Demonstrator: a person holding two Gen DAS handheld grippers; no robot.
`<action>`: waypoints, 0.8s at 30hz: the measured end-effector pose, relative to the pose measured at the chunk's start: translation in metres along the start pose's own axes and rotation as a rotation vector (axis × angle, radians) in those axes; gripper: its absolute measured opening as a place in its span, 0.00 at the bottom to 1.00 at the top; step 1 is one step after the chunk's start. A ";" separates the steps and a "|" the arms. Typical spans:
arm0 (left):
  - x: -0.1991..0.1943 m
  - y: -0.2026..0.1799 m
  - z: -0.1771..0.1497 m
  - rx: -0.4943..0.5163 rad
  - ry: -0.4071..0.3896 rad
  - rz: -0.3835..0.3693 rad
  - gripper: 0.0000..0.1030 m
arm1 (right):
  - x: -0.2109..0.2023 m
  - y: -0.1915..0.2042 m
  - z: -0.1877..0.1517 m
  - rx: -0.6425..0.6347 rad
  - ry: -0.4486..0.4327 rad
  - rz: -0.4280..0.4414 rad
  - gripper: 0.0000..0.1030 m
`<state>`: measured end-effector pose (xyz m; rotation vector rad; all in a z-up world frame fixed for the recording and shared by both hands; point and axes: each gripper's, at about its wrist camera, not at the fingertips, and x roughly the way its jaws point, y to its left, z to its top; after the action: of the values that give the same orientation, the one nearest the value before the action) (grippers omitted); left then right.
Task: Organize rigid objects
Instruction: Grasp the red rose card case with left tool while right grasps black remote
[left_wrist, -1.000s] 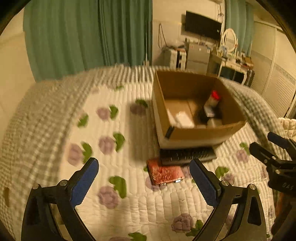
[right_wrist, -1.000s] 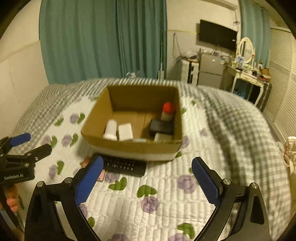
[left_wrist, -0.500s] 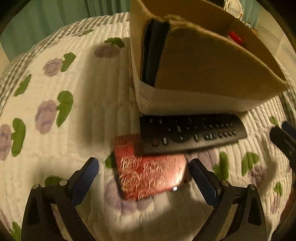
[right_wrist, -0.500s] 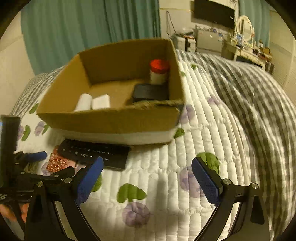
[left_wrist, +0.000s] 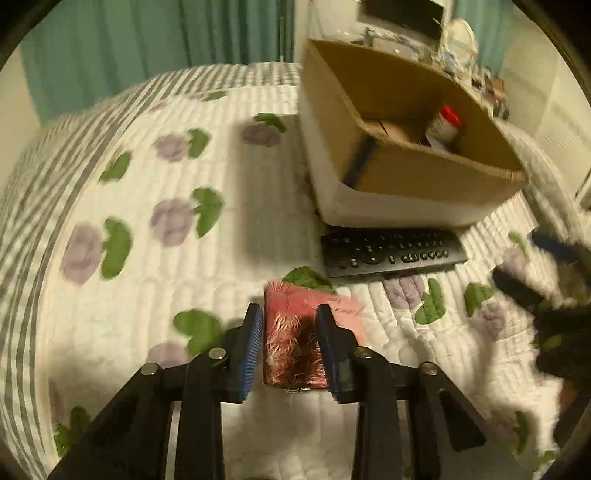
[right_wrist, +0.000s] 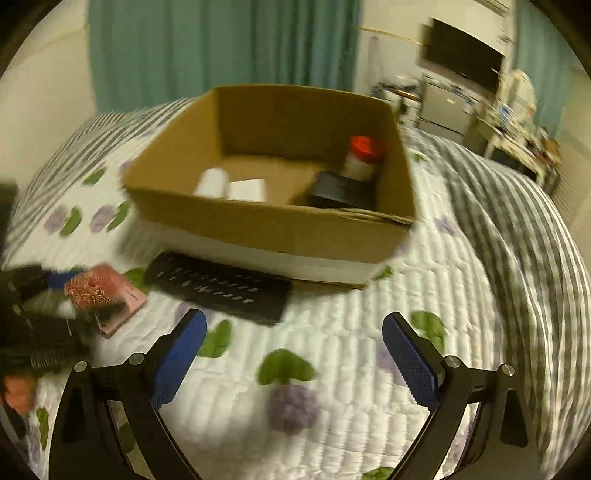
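Note:
My left gripper (left_wrist: 290, 332) is shut on a flat red patterned case (left_wrist: 295, 332) and holds it just above the quilt; it also shows in the right wrist view (right_wrist: 99, 291) at the far left. A black remote control (left_wrist: 391, 253) (right_wrist: 218, 286) lies on the bed against the front of a cardboard box (left_wrist: 432, 173) (right_wrist: 258, 221). Inside the box stand a red-capped bottle (right_wrist: 362, 158), two white items (right_wrist: 232, 184) and a black item (right_wrist: 340, 190). My right gripper (right_wrist: 291, 354) is open and empty, above the quilt in front of the remote.
The bed carries a white quilt with purple flowers and green leaves (right_wrist: 291, 391), grey check at its edges (right_wrist: 517, 229). Teal curtains (right_wrist: 221, 48), a wall TV (right_wrist: 461, 59) and a cluttered desk (right_wrist: 517, 125) stand behind the bed.
My left gripper has closed on the red case and lifted it away from under the remote. My right gripper has shifted left and back, still open.

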<state>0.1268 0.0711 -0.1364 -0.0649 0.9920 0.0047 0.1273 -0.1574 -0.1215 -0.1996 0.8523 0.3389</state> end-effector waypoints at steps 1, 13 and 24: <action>-0.002 0.005 0.000 -0.018 0.003 -0.036 0.30 | 0.003 0.007 0.002 -0.028 0.010 0.006 0.90; 0.007 0.005 0.001 0.009 0.049 -0.077 0.65 | 0.076 0.079 0.010 -0.389 0.111 -0.004 0.60; 0.010 -0.008 -0.005 0.063 0.056 -0.044 0.77 | 0.079 0.073 0.014 -0.336 0.144 0.034 0.33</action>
<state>0.1281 0.0630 -0.1474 -0.0293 1.0459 -0.0691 0.1577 -0.0685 -0.1756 -0.5275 0.9380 0.5037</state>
